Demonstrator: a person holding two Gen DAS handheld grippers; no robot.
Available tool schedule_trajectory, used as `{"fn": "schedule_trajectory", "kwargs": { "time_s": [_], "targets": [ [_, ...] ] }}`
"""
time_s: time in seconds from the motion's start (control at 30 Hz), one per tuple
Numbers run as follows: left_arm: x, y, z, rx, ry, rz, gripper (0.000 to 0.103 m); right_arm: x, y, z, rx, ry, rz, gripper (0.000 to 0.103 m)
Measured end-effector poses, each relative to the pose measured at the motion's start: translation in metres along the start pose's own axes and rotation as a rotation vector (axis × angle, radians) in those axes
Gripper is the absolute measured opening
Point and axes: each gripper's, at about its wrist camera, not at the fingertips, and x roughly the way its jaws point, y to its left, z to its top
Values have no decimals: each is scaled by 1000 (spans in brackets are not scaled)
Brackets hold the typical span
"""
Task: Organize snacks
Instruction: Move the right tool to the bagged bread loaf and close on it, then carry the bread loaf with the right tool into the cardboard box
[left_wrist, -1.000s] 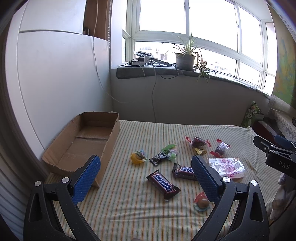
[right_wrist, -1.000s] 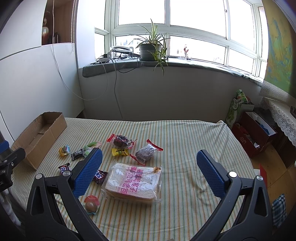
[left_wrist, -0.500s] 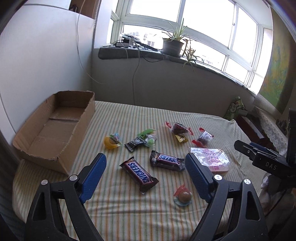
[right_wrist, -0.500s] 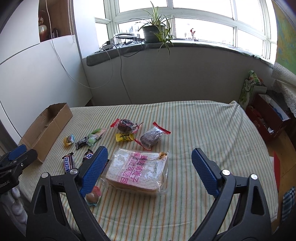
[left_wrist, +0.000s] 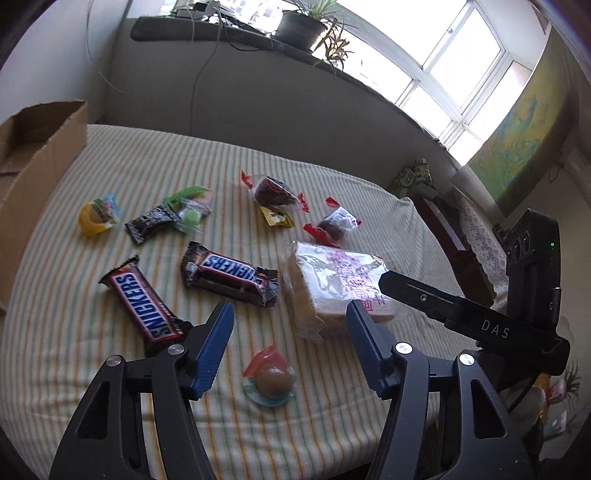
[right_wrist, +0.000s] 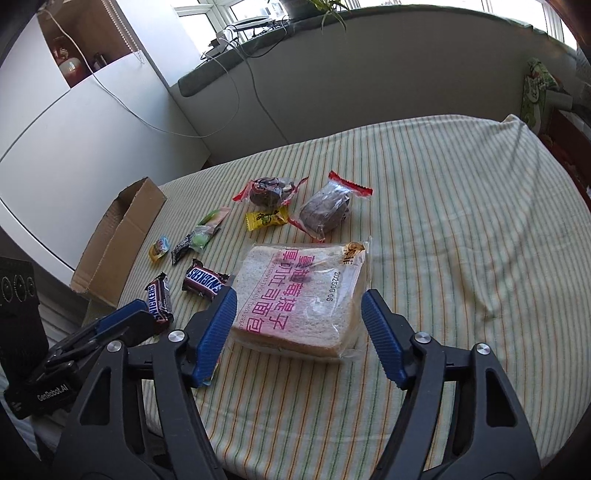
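Snacks lie scattered on a striped tablecloth (right_wrist: 461, 229). My left gripper (left_wrist: 290, 314) is open above a small round candy in a clear cup (left_wrist: 271, 380), with two Snickers bars (left_wrist: 146, 299) (left_wrist: 229, 273) to its left. My right gripper (right_wrist: 299, 299) is open, its fingers either side of the near end of a bagged toast loaf (right_wrist: 303, 291), which also shows in the left wrist view (left_wrist: 340, 280). Two dark pastry packets (right_wrist: 327, 210) (right_wrist: 267, 190), a yellow sachet (right_wrist: 266, 218), a green candy (right_wrist: 201, 240), a black wrapper (left_wrist: 149, 221) and a yellow jelly cup (left_wrist: 96, 216) lie farther back.
An open cardboard box (right_wrist: 118, 236) stands at the table's left edge and also shows in the left wrist view (left_wrist: 33, 162). A grey wall and a windowsill with a potted plant (left_wrist: 303, 22) and cables run behind. Bags and a shelf (left_wrist: 436, 199) stand to the right.
Both grippers have dropped lower and moved in toward the table. The left one now hangs over the round candy; the right one now brackets the toast loaf. Nothing has been picked up.
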Motion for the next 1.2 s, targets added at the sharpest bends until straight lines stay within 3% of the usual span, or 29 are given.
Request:
{"fn": "schedule_trajectory", "kwargs": {
  "time_s": [0.37,0.63,1.2],
  "targets": [
    [38,-10,4,9,84,-37,48,14,-14,3,27,52,16,65],
    [49,-13,5,24,113,-55,34,26,-28,1,67,105,50,57],
    [42,-16,6,54,90,-40,32,31,-7,6,10,105,33,52]
  ]
}}
